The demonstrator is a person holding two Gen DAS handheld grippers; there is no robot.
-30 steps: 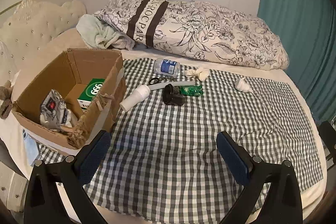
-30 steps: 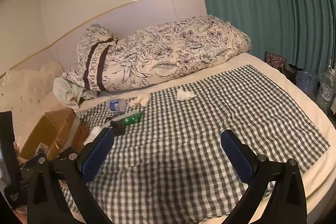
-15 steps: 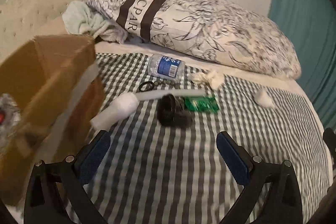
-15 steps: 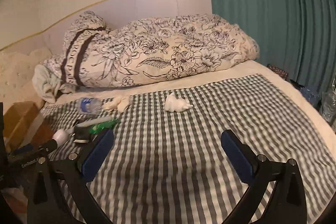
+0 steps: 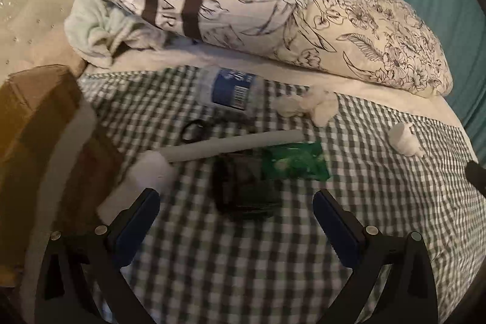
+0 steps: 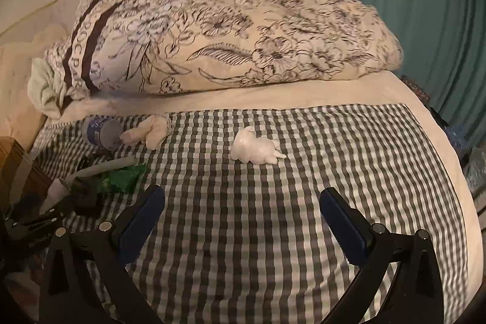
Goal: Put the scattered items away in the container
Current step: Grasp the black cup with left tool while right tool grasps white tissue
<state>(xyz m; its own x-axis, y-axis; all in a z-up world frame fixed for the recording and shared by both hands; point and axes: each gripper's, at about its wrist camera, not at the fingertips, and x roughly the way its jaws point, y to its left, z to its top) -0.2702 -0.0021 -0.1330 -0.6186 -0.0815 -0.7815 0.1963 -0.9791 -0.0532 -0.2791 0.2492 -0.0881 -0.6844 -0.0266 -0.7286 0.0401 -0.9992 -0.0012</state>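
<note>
The left gripper (image 5: 236, 210) hovers with its jaws spread wide and empty, low over a checked cloth (image 5: 231, 269) on the bed. Between its blue pads lies a dark, blurred object (image 5: 240, 190); what it is cannot be told. Just beyond that object sit a green packet (image 5: 293, 163) and a long white tube (image 5: 234, 144), whose near end touches a white cylinder (image 5: 145, 175). Farther on are a black ring (image 5: 193, 130), a water bottle (image 5: 231, 91) on its side, and a crumpled tissue (image 5: 309, 107). The cardboard box (image 5: 39, 123) stands at the left edge, beside the white cylinder.

The right gripper (image 6: 242, 216) is likewise spread and holding nothing, above bare cloth. Ahead of it lies a white tissue wad (image 6: 255, 150), well apart from the other clutter. A floral duvet (image 6: 243, 32) is heaped along the headboard.
</note>
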